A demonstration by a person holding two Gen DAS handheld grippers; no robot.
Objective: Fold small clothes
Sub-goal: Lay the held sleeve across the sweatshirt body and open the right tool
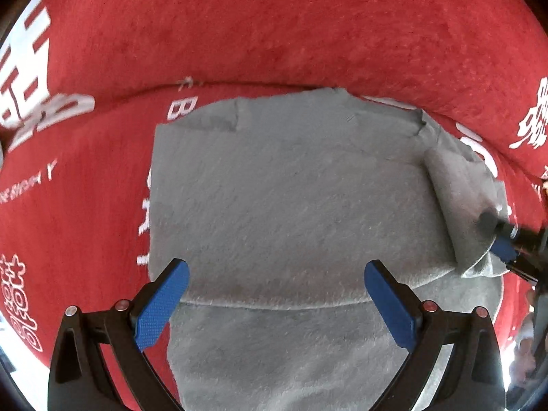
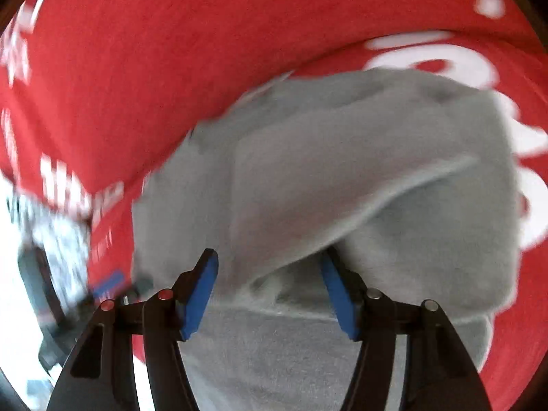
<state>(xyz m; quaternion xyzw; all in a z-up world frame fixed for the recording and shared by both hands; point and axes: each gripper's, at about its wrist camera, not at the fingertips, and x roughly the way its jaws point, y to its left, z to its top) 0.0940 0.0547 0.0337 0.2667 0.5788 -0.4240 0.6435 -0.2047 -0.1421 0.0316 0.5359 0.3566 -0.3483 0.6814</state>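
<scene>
Grey cloth: We see a soft grey cloth (image 1: pixel 291 198) lying on the red cover. It is folded, with one flat layer on top and a lower layer sticking out toward us past a curved edge.

Red cover: The red cover (image 1: pixel 274 27) has white letters and signs on it. It lies under the cloth and shows on every side of it (we cannot read the words).

Left gripper: Our left gripper (image 1: pixel 276 299) is spread wide and grips nothing. Its two blue pads (image 1: pixel 161 303) stand far apart over the near part of the cloth. We cannot tell if they touch it.

Right gripper: In the left camera view, the right gripper (image 1: pixel 498 236) comes in from the right side and a raised flap of the cloth's right edge sits at its tip. In its own camera view, the right gripper (image 2: pixel 270 289) has its blue pads (image 2: pixel 200 294) apart, and the flap hangs down between them. We cannot tell if the pads pinch it, because this view is blurry.

Raised flap: The flap (image 1: pixel 459 198) stands up from the cloth's right edge and curls in over the flat part.

In the way: The lifted flap (image 2: pixel 308 188) fills the middle of the right camera view and hides the cloth behind it.

Edge of view: At the left of the right camera view there is a bright, smeared patch with dark shapes, too blurry to name.
</scene>
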